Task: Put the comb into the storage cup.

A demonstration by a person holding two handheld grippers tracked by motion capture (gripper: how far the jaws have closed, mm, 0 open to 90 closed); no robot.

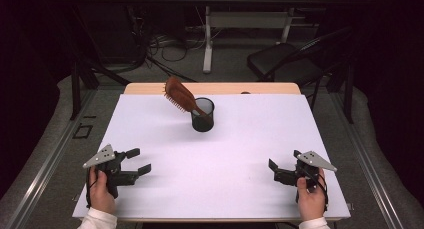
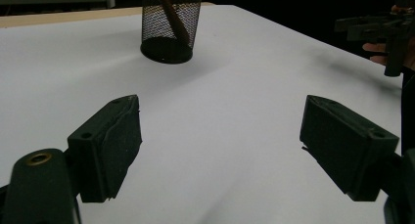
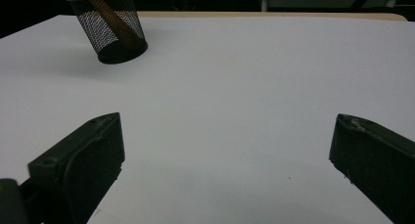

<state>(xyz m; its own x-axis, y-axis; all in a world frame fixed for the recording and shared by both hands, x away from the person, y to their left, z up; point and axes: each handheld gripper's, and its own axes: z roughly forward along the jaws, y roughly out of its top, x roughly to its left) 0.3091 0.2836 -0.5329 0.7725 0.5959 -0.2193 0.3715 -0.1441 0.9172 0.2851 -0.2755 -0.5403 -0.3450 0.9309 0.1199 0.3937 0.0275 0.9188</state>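
Brush standing in the cup
Both grippers, left and right, rest well apart, jaws spread wide, holding nothing.

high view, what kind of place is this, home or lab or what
Most likely a lab or recording workspace. A white-topped table stands on grey carpet, tangled cables lie on the floor behind it, and a second desk frame and a black chair stand beyond.
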